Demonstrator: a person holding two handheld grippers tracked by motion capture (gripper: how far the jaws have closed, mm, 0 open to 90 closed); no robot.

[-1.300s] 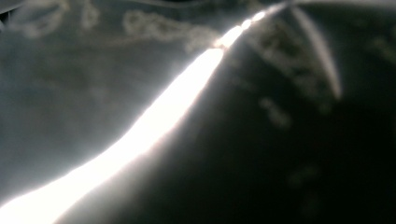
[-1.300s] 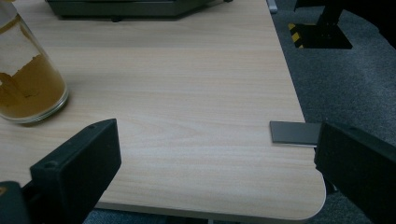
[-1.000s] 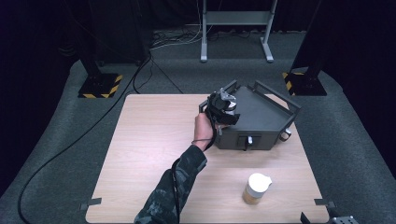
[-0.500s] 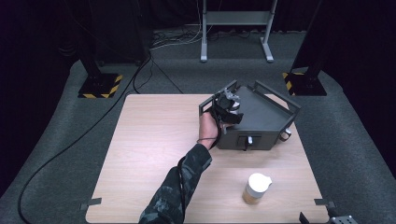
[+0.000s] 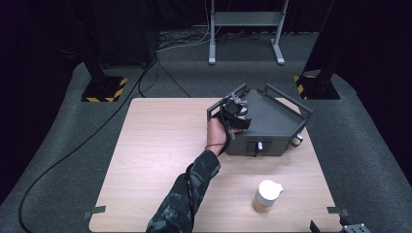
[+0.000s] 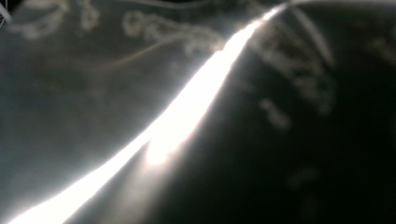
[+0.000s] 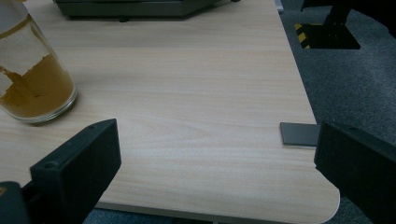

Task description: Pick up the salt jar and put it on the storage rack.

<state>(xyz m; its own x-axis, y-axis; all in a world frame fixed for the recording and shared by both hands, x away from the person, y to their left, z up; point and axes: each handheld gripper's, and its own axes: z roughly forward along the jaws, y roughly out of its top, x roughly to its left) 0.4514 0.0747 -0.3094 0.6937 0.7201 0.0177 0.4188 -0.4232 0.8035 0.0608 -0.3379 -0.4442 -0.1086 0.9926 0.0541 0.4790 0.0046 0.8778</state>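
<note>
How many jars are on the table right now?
1. The jar, white-lidded with orange-brown powder inside, stands near the table's front edge, right of the person's sleeve and in front of the dark box. Anything inside the box would be hidden.

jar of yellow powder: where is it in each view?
High view: the jar stands at lower right on the table, nearer the person than the dark tray.
Left gripper view: a blurred close-up; nothing can be identified.
Right gripper view: jar at upper left.
Shared landmark: dark tray, beyond the jar.
</note>
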